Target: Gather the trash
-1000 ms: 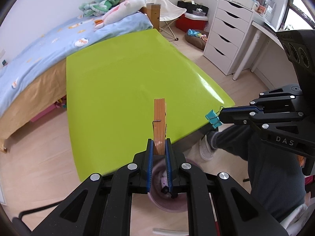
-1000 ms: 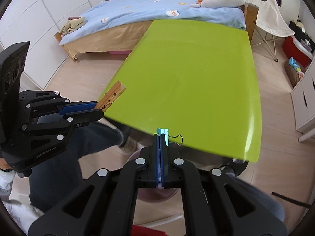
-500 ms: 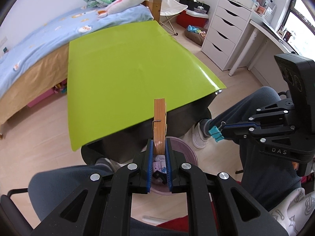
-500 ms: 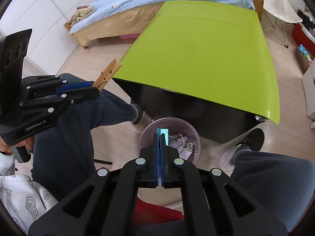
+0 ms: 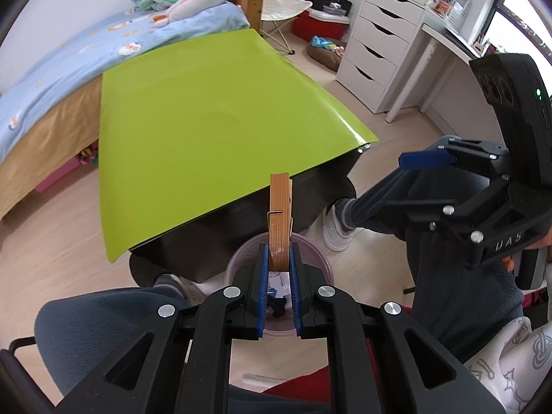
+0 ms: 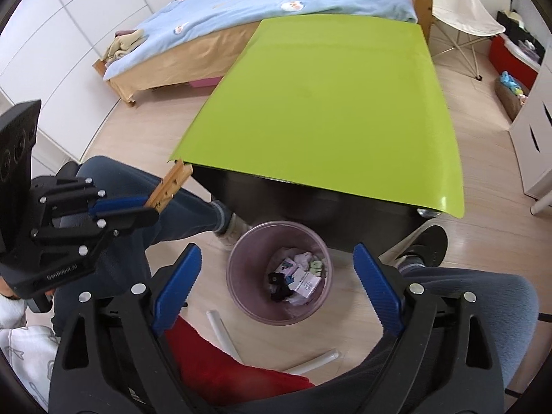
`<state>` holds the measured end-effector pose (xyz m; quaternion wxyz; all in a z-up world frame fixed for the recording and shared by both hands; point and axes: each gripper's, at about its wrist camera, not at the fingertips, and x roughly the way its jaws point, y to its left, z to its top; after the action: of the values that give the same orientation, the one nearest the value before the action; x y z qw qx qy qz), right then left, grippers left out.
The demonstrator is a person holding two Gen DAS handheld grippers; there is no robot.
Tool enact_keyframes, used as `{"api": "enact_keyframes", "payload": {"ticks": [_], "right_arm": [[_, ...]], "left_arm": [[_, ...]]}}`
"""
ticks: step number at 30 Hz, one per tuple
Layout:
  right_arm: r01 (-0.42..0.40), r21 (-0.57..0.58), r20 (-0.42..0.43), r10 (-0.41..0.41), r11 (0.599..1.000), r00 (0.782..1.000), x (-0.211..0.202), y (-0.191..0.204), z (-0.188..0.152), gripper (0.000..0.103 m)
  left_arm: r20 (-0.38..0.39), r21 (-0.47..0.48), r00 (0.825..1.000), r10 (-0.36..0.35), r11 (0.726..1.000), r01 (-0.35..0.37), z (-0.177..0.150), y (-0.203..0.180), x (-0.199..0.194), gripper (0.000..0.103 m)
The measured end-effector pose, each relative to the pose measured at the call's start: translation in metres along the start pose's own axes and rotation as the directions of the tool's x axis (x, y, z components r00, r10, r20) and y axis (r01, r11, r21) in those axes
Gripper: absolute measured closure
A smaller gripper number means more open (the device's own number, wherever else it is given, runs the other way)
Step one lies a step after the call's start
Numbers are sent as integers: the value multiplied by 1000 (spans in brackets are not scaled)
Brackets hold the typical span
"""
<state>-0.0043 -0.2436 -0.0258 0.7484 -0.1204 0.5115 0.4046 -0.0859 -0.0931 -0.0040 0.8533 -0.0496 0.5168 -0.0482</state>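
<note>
Green desk (image 6: 327, 103) bare; trash in bin (image 6: 241, 296); right gripper (image 6: 276, 276) jaws opening, empty; left gripper (image 5: 277, 258) jaws pinching clothespin (image 5: 280, 220), not yet dropped.

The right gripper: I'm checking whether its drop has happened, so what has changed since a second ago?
The right gripper let go of its teal binder clip: its jaws are opening with nothing between them, above the pink bin. Both views swung from the green table down toward the bin. The left gripper stays shut on the wooden clothespin.
</note>
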Motion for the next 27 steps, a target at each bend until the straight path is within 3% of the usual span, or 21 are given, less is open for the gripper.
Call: {"api": "enact_keyframes", "payload": {"ticks": [4, 5, 6, 7, 12, 17, 27], "right_arm": [[9, 14, 10, -9, 1000, 1000, -4, -6, -1, 13], [9, 18, 11, -9, 1000, 1000, -4, -7, -1, 12], [9, 21, 11, -9, 1000, 1000, -5, -8, -1, 12], [9, 22, 11, -9, 1000, 1000, -5, -9, -2, 11], [12, 27, 15, -12, 1000, 1000, -6, -9, -3, 9], [19, 24, 24, -20, 1000, 1000, -7, -7, -3, 7], [57, 14, 63, -58, 998, 996, -16, -1, 17, 5]], "left_arm": [[-5, 2, 1000, -16, 1000, 16, 1, -3, 4, 87], [-8, -2, 1000, -21, 1000, 21, 1, -3, 5, 79], [-13, -6, 1000, -19, 1000, 18, 2, -3, 7, 61], [-9, -10, 1000, -16, 1000, 16, 2, -1, 7, 50], [21, -40, 1000, -4, 999, 5, 4, 5, 6, 15], [43, -63, 999, 14, 998, -11, 5, 10, 2, 8], [87, -114, 995, 50, 993, -40, 15, 27, -12, 8]]}}
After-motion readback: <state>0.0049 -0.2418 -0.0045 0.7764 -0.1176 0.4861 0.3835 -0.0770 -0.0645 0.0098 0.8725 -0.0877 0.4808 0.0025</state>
